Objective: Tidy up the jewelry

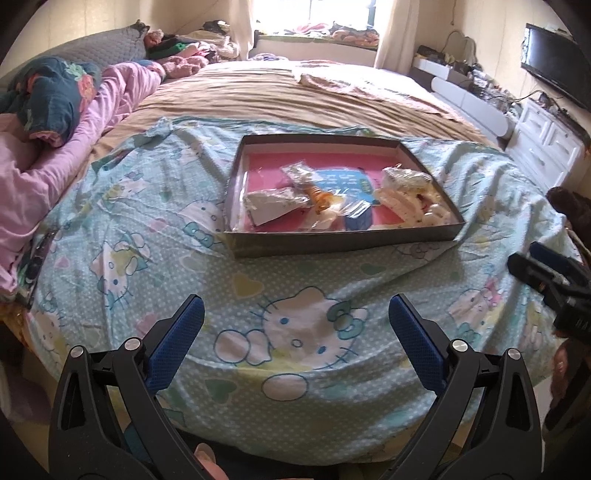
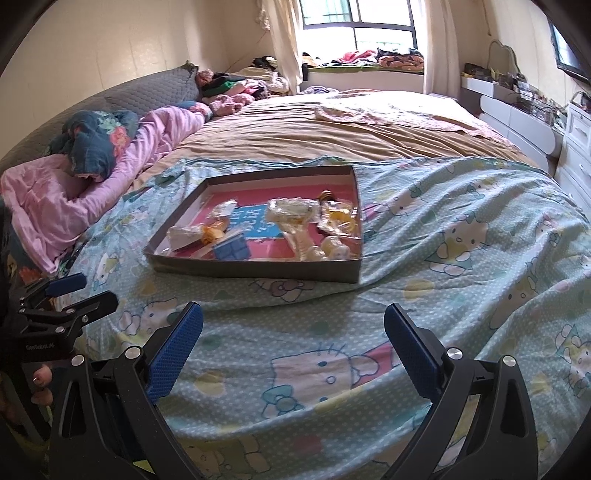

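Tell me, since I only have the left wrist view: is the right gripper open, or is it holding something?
Observer: It is open and empty. The right gripper hangs over the bedsheet, short of the tray.
Operator: The window is washed out in my view. Is it any clearer in yours?
Observer: Yes. Here the window shows a dark frame dividing its panes.
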Available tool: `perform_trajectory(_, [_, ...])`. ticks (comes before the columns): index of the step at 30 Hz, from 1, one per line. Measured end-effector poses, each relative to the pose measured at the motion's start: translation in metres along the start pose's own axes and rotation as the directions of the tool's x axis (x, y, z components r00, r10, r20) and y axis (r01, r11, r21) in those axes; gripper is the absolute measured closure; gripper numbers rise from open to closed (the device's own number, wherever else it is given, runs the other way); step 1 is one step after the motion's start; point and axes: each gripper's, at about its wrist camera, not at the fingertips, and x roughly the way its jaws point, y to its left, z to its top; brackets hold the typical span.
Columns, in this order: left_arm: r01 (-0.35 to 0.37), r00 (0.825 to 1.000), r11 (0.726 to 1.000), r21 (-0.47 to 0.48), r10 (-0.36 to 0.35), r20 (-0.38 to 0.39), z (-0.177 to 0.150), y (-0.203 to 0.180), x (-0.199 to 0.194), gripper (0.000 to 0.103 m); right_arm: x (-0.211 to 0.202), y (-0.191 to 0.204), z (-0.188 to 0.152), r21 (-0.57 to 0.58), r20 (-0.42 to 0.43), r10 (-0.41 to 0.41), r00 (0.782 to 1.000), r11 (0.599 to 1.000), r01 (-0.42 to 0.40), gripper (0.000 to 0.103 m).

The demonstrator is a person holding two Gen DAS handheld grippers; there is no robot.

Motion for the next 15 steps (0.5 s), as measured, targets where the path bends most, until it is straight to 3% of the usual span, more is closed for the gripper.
perform_trajectory(4, [-0.008,0.999,0.998,-0.064,0.005,-0.038,0.008,0.021,0.014,0.01,0.006,-0.021,0.005,0.056,0.003,-0.048,0.999,0.997,0.048,0.005])
perform_trajectory(7, [-0.079,0.995,0.983,-0.168,0.067,-0.077,0.025,0.061,0.039,0.01,0.012,-0.05,0.014,0.087,0.021,-0.148,0.989,0.985,0.146,0.005])
perform_trajectory(9, [-0.167,0.984,0.961,-0.221,0.147,-0.105,0.043,0.101,0.066,0.01,0.018,-0.076,0.021,0.118,0.036,-0.217,0.976,0.97,0.211,0.005])
perform_trajectory(12, [-0.279,0.957,0.913,-0.296,0.24,-0.16,0.067,0.158,0.105,0.01,0.04,-0.132,0.032,0.188,0.013,-0.376,0.926,0.911,0.367,0.005])
perform_trajectory(15, [-0.359,0.931,0.866,-0.349,0.308,-0.195,0.087,0.205,0.143,0.01,0.066,-0.198,0.043,0.302,-0.059,-0.463,0.885,0.836,0.457,0.005])
